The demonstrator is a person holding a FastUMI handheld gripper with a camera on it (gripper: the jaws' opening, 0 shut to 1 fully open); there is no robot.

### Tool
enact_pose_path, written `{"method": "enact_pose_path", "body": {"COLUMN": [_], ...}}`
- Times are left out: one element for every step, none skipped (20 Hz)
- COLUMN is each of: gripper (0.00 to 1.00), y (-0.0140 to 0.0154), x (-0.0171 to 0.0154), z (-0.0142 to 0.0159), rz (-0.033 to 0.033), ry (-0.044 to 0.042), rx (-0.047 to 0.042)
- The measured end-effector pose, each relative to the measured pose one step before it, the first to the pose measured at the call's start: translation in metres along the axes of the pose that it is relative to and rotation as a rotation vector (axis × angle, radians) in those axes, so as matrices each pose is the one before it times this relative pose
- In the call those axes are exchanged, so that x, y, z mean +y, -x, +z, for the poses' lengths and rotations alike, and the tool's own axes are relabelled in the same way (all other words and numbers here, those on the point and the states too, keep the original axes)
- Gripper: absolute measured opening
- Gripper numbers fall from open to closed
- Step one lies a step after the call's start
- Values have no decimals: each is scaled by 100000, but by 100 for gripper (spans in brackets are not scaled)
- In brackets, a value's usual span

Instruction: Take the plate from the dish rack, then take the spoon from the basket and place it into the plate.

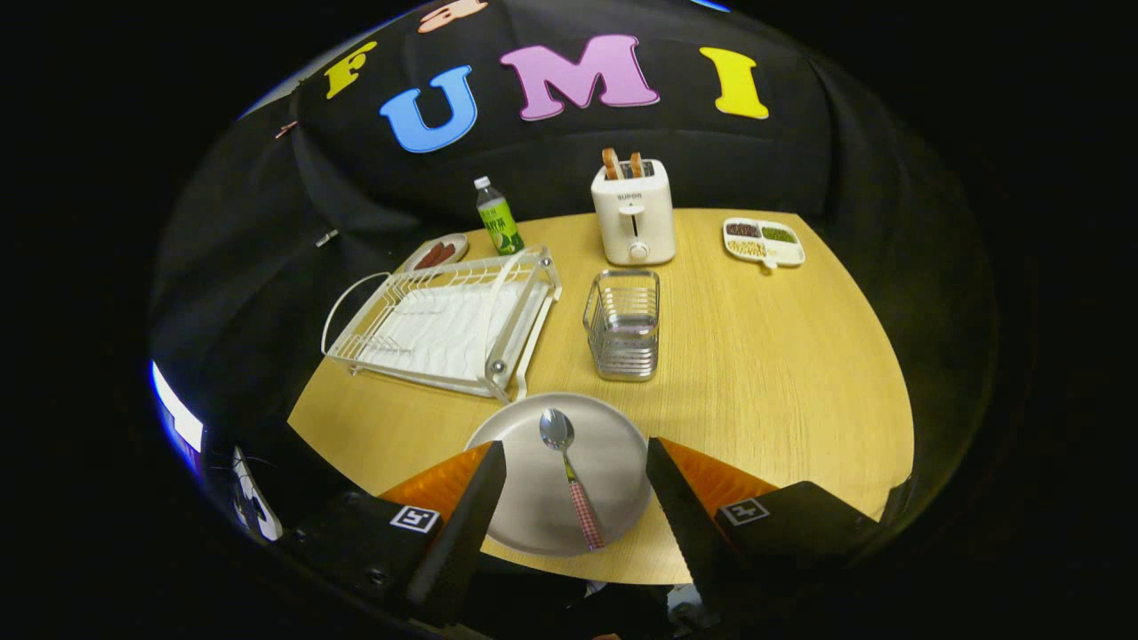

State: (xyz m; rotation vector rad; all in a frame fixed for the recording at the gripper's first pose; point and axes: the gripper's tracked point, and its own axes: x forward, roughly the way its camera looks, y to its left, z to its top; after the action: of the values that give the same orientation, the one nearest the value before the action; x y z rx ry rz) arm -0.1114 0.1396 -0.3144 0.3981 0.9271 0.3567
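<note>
The tool (576, 453) hangs above the near edge of the desk (782, 356) with its two fingers (471, 507) spread wide and holding nothing. Between them, on the desk at its near edge, sits the plate (613, 453), grey and round, with the left finger covering part of its rim. The spoon (569, 480) lies in the plate, bowl pointing toward the far edge and its red checked handle running back toward the tool. Just beyond the plate stands the wire basket (622, 324), upright near the middle of the desk. To the left of it, along the left edge, is the white dish rack (444, 324), whose near corner comes close to the plate's rim. Behind the basket, at the far edge, stands a white toaster (633, 212) with two slices sticking out of the top. A bottle (498, 218) stands left of the toaster, a small dish (437, 253) beside it, and a divided tray (765, 240) sits toward the far right corner.
</note>
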Motion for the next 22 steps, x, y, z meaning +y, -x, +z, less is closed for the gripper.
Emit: {"method": "enact_pose_path", "body": {"gripper": [98,98,99,99,99,99,99,99,99,98,99,99,99,99,99,99,99,99,99,98,97,96], "y": [677,800,709,641,565,579,435,514,368,416,342,404,295,337,335,335,387,576,244,246,276,221], "x": [89,71,186,233,154,120,51,117,185,47,37,118,113,101,-29,-196,-238,-261,-568,-416,-410,-482], "z": [1580,1606,1774,1761,1768,1786,1625,1556,1470,1131,1193,1172,1207,1066,1031,888,887,926,780,689,767,610], "rz": [-646,-639,-164,51,-27,-46,-135,122,378,115,72,275,698,477,244,-48,68,13,-200,-126,-208,-415], "ry": [930,733,544,529,900,1253,1629,1584,1796,2272,2731,2517,1744,1130,909,887,744,890,890,855,399,138], "rx": [-3499,-3608,-4001,-3882,-3709,-3628,-3264,-3082,-2319,-1403,-1470,-1868,-2156,-2185,-1946,-1943,-1975,-2110,-1398,-1378,-1403,-1242]}}
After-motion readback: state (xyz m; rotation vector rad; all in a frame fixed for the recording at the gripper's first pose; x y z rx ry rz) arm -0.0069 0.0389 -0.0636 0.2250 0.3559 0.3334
